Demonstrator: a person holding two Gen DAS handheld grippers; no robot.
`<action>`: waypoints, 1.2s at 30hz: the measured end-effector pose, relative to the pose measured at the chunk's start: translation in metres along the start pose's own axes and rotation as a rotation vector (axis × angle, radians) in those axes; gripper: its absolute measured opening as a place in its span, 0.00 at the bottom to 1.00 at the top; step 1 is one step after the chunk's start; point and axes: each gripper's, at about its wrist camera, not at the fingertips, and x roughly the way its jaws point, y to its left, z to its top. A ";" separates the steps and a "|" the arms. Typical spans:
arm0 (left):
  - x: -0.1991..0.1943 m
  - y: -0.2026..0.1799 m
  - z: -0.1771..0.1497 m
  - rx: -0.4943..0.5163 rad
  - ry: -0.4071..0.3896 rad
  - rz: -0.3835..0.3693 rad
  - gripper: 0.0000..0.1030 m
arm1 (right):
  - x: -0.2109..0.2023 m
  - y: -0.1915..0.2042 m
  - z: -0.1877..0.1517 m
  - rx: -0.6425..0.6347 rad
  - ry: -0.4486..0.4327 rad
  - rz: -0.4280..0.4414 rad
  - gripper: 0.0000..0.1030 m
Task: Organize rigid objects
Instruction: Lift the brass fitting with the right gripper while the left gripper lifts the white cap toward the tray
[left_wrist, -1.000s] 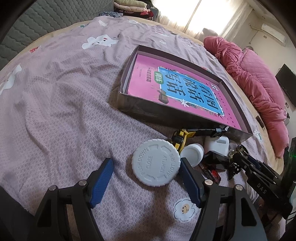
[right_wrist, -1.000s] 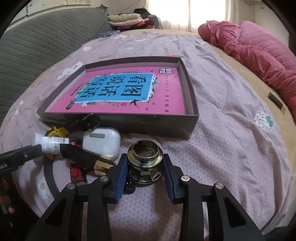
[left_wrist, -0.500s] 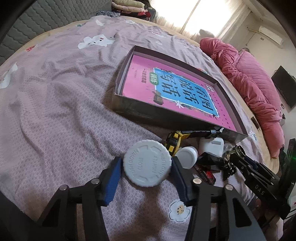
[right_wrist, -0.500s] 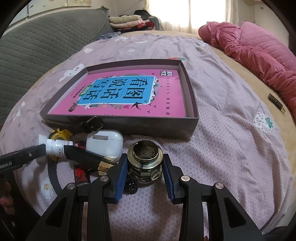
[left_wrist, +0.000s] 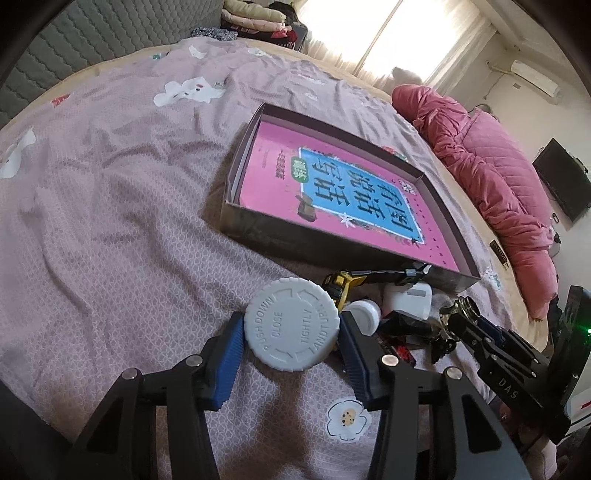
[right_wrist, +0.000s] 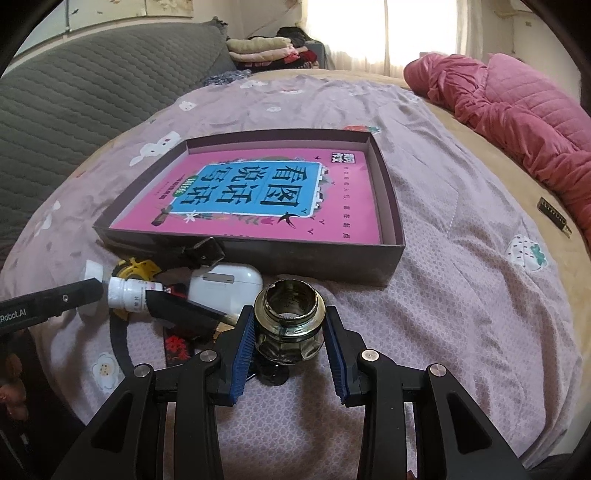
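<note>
My left gripper (left_wrist: 291, 326) is shut on a white bottle with a ribbed push-down cap (left_wrist: 291, 328), its blue pads pressed to both sides of the cap. The same bottle (right_wrist: 129, 295) shows in the right wrist view. My right gripper (right_wrist: 290, 328) is shut on an uncapped dark glass jar (right_wrist: 290, 314) just in front of the box. The dark box (right_wrist: 391, 254) lies on the bed and holds a pink book (right_wrist: 258, 192) flat inside. A white earbud case (right_wrist: 225, 288), a yellow toy (right_wrist: 136, 269) and a black clip (right_wrist: 203, 253) lie by the box's near wall.
A small white cap (left_wrist: 364, 315) and a red-and-black item (right_wrist: 177, 343) lie among the clutter between the grippers. The bed carries a mauve patterned sheet (left_wrist: 110, 221). A pink quilt (right_wrist: 517, 103) is bunched at the far right, with a grey padded headboard (right_wrist: 74, 96) on the left.
The left jaws have closed from wide apart onto the white cap. The right gripper has kept its hold on the glass jar without moving.
</note>
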 end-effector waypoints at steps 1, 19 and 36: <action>-0.001 -0.001 0.000 0.003 -0.003 -0.001 0.49 | -0.002 0.001 0.000 -0.003 -0.005 0.000 0.36; -0.020 -0.011 0.000 0.049 -0.058 -0.023 0.49 | -0.012 -0.001 -0.002 0.003 -0.029 -0.010 0.36; -0.041 -0.026 0.000 0.120 -0.138 0.001 0.49 | -0.023 -0.007 0.002 0.020 -0.078 -0.016 0.36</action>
